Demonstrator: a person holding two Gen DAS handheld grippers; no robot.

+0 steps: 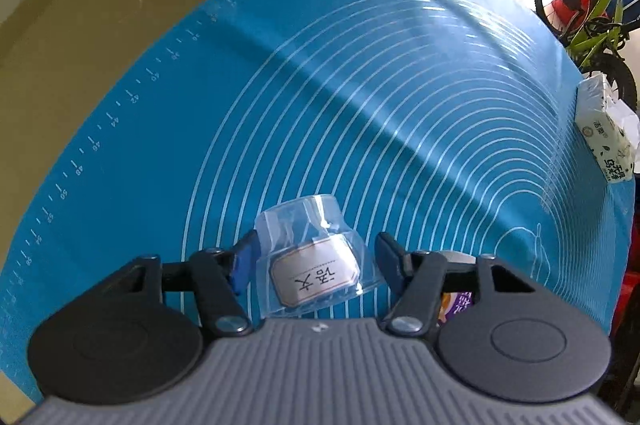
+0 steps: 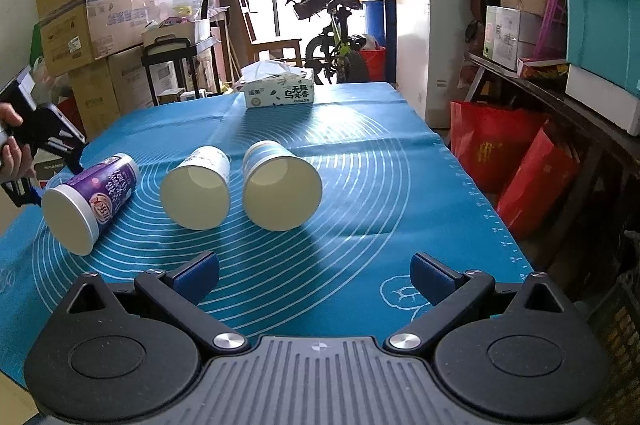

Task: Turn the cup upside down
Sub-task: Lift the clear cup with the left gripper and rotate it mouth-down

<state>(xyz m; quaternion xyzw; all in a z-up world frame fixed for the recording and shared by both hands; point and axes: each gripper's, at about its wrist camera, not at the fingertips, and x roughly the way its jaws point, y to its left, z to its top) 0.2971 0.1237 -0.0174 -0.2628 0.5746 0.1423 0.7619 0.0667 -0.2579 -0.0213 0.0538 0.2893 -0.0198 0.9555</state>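
Item: clear plastic cup (image 1: pixel 316 253), labelled, standing mouth-down on the blue mat (image 1: pixel 160 145) (tabletop), between your left hand-held gripper (image 1: pixel 316 261) fingers, jaws spread, not gripping. Right hand-held gripper (image 2: pixel 316 275): wide, empty. Withdraw straight back; avoid clipping the cup's wall.

Tissue box (image 2: pixel 279 92) printed 无极乌龙香, blue mat (image 1: pixel 120 129) edged with ruler numbers (40, 50), clear cup's label (image 1: pixel 314 275) upside down

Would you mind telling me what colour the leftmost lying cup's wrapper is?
Purple, with white lettering; the purple cup shows best in the right wrist view.
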